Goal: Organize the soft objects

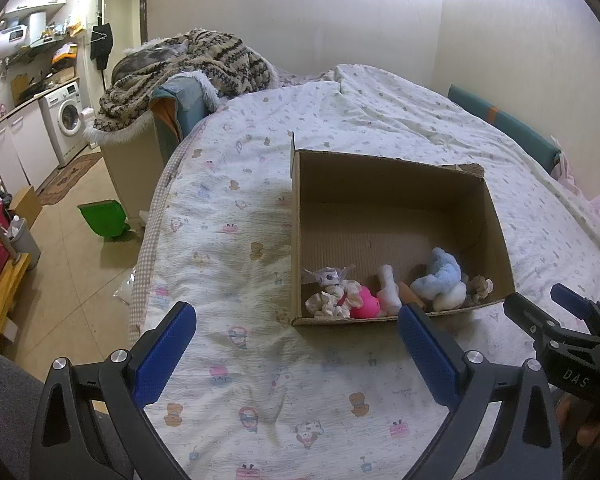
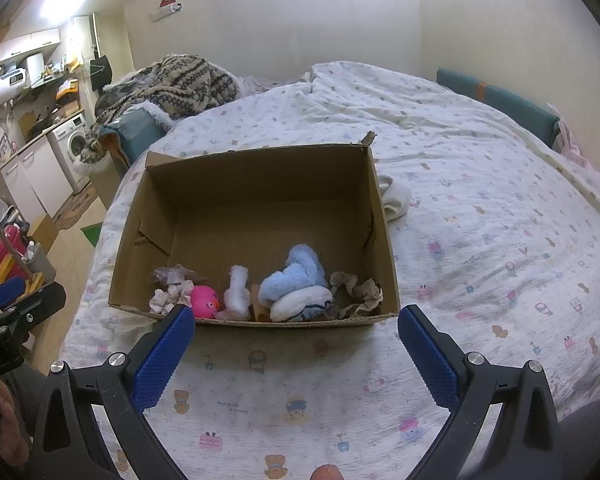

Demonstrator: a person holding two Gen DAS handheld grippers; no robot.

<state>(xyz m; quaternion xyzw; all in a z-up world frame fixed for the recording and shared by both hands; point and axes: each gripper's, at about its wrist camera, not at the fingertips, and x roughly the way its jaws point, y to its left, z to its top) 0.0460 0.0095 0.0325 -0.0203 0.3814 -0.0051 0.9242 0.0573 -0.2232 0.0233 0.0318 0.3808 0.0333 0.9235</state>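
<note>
An open cardboard box (image 1: 496,216) (image 2: 384,248) stands on the bed. Along its near wall lie a blue and white plush (image 1: 440,280) (image 2: 296,284), a pink round toy (image 1: 365,302) (image 2: 204,300), a white plush piece (image 1: 389,288) (image 2: 237,292), a cream scrunchie (image 1: 332,300) (image 2: 168,296) and a brown scrunchie (image 1: 482,286) (image 2: 356,292). A white sock (image 2: 396,196) lies on the bed just right of the box. My left gripper (image 1: 296,320) is open and empty, above the bedspread left of the box front. My right gripper (image 2: 296,324) is open and empty, just before the box's near wall.
The bed has a white printed quilt (image 2: 480,240). A patterned blanket (image 1: 188,68) is heaped on a chair at the bed's far left. A green dustpan (image 1: 104,218), a washing machine (image 1: 66,116) and a grey bin (image 1: 22,240) are on the floor side at left.
</note>
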